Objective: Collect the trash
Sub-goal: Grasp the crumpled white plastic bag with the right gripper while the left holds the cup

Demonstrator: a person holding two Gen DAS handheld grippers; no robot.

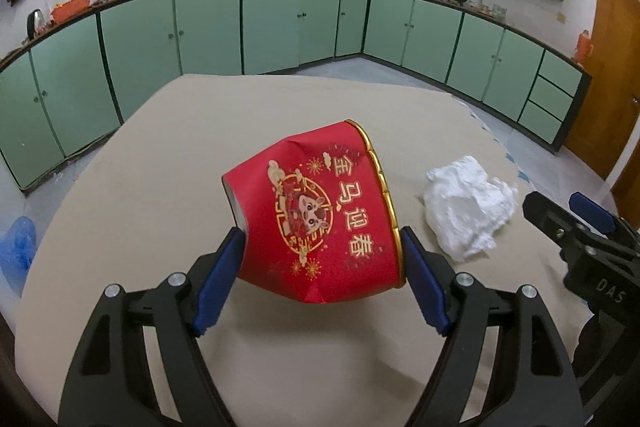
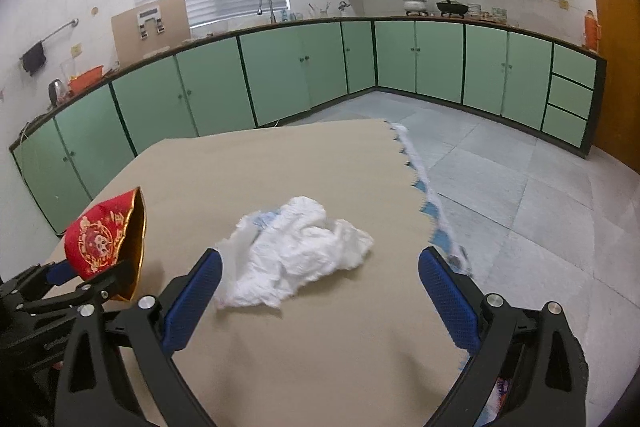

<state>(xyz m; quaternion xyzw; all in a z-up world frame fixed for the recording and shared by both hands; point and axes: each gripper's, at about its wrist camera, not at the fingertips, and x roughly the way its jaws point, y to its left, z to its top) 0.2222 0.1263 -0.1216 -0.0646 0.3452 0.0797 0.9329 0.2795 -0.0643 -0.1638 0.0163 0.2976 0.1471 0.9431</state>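
My left gripper (image 1: 322,259) clamps the crumpled red paper cup (image 1: 320,215) above the table (image 1: 160,187), apparently lifted, while my right gripper (image 2: 320,291) gapes empty before the uncollected white tissue wad (image 2: 296,255).

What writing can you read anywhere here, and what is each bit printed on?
"金马迎春": gold characters down the side of the red paper cup held in the left gripper.
"DAS": pale letters on the black body of the right gripper, seen from the left wrist view.
Small embossed word on the left gripper's body in the right wrist view: too blurred to read.
Small characters inside the cup's round emblem: too small to read.
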